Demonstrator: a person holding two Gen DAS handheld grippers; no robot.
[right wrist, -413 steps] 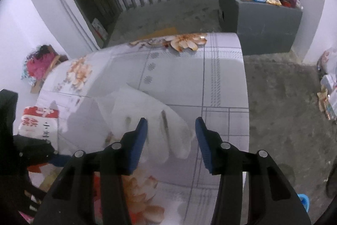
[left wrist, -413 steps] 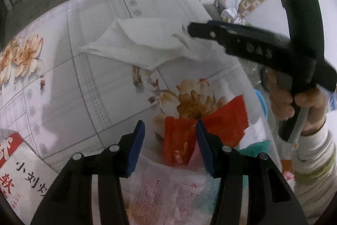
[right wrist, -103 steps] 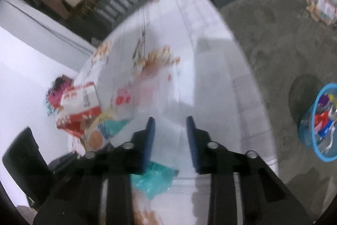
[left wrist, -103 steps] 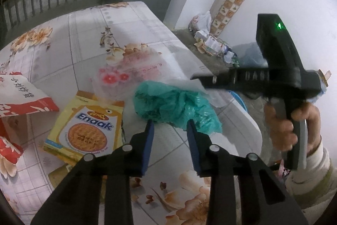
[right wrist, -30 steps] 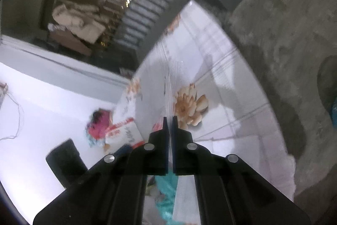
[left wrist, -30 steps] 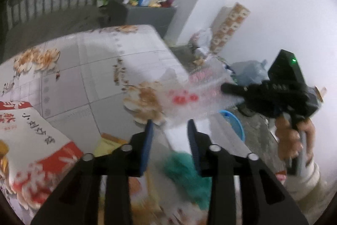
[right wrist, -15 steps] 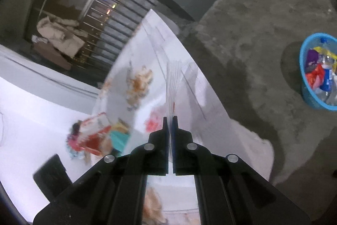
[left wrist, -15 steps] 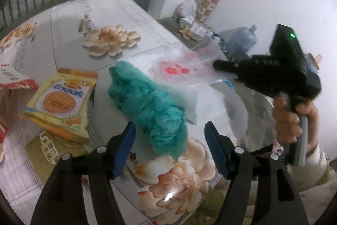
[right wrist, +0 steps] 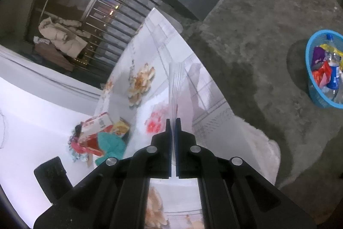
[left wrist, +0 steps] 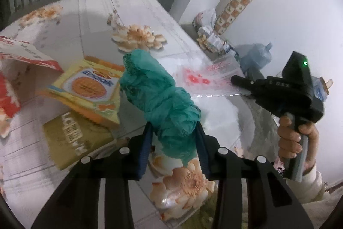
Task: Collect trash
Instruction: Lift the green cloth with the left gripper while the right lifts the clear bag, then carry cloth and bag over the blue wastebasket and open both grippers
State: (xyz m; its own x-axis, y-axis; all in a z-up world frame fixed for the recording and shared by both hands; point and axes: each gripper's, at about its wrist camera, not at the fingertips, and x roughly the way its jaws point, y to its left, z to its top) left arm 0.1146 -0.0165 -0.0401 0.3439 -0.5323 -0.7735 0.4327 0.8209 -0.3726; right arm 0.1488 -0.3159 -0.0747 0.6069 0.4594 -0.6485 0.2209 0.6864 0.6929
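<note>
Closing since half a second ago, the left gripper (left wrist: 173,138) squeezes the green bag (left wrist: 159,98); right gripper (right wrist: 173,123) stays clenched on the clear bag (right wrist: 176,83). Basket (right wrist: 315,91) at three o'clock is part-filled; boxes (left wrist: 85,87) remain at ten o'clock.

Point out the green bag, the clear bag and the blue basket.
green bag (left wrist: 163,98), left wrist view, middle of the crumpled bundle
clear bag (left wrist: 205,81), left wrist view, printed red patch on the film
blue basket (right wrist: 319,100), right wrist view, its near wall
</note>
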